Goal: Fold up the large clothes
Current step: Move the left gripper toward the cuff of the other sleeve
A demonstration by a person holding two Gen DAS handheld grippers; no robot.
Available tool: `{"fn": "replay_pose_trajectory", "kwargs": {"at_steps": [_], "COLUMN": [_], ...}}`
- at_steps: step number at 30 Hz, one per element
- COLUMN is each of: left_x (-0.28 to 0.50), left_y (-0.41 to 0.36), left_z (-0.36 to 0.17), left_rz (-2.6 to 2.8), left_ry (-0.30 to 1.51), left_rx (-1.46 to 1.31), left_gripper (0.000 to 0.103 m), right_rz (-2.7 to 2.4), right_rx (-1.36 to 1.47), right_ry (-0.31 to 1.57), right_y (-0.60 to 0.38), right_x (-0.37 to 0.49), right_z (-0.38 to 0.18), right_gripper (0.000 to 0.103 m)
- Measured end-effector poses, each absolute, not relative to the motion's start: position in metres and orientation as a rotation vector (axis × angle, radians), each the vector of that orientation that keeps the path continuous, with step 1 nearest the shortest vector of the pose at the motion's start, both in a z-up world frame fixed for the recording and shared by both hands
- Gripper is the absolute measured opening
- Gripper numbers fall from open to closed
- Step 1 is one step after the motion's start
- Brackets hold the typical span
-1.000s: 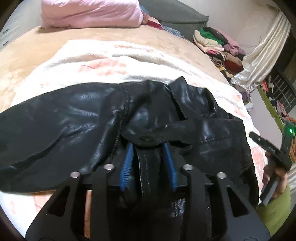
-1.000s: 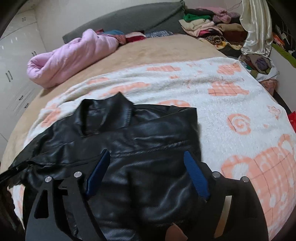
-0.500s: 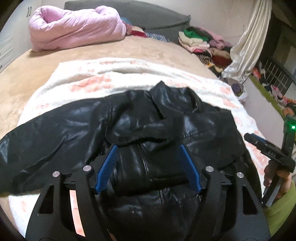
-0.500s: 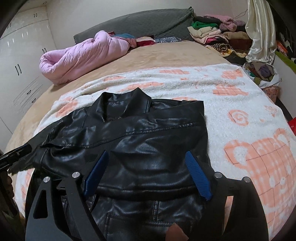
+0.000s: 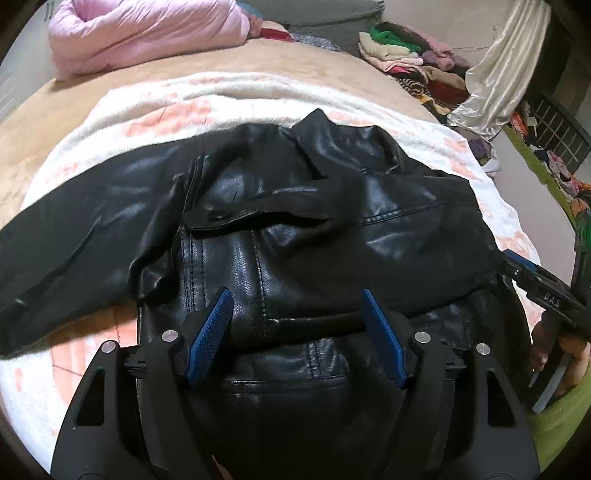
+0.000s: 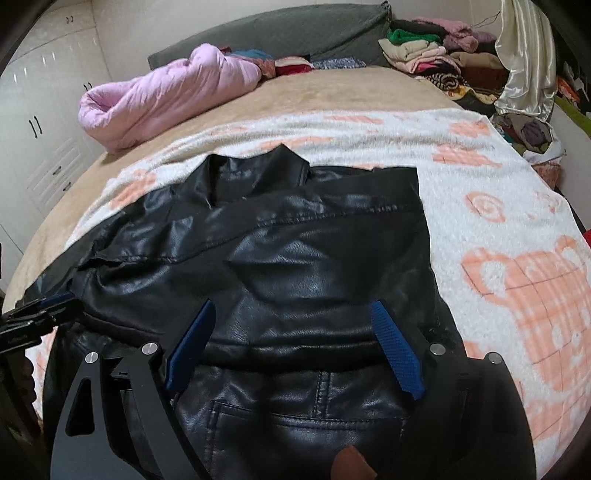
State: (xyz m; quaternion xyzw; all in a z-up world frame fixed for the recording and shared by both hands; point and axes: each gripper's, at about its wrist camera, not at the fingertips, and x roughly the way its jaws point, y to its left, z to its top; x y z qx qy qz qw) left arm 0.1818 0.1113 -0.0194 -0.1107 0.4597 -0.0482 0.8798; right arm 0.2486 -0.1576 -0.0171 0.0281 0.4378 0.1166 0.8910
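Note:
A black leather jacket (image 5: 288,229) lies on the white and orange blanket (image 5: 155,110), collar away from me, one sleeve stretched out to the left and one folded across the chest. It fills the middle of the right wrist view (image 6: 295,258) too. My left gripper (image 5: 297,321) is open and empty just above the jacket's lower front. My right gripper (image 6: 293,332) is open and empty over the jacket's right half. The right gripper also shows at the right edge of the left wrist view (image 5: 535,280).
A rolled pink quilt (image 6: 166,99) lies at the far left of the bed. A grey headboard cushion (image 6: 277,33) is behind it. Piles of clothes (image 6: 436,59) and a pale curtain (image 6: 524,62) stand at the far right. White cupboards (image 6: 40,122) line the left wall.
My left gripper has let go of the jacket fold, opened and drawn back. The fold now rests on the jacket. The right gripper stayed open and drew back a little.

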Motion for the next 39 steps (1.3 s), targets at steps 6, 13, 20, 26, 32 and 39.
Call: {"fn": "replay_pose_trajectory", "kwargs": {"at_steps": [6,13,20,26,32,39], "left_x": [0.189,0.182,0.173,0.164,0.153,0.138], "left_y": [0.122,0.125,0.128,0.138,0.154,0.175], "left_z": [-0.040,-0.030,-0.013,-0.005,0.003,0.009], "left_rz": [-0.075,-0.082,-0.072,-0.037,0.011,0.067], "left_ry": [1.017,0.993,0.949,0.910,0.878,0.855], "left_rx": [-0.263,-0.273,-0.276,-0.305,-0.345,-0.373], "left_gripper": [0.064,0.069,0.087,0.093,0.093,0.093], "right_rz": [0.191,0.190,0.219,0.245,0.279,0.327], "right_rx": [0.074,0.095,0.115,0.111,0.091,0.049], "right_ry": [1.029,0.990,0.954,0.922,0.886,0.851], "right_y": [-0.166,-0.167,-0.168,-0.159,-0.138,-0.106], "right_x": [0.261,0.250,0.233,0.223,0.215,0.210], "right_z": [-0.050,-0.035,-0.020,-0.004,0.012,0.029], "right_gripper": [0.086,0.087,0.091,0.092,0.093,0.095]}}
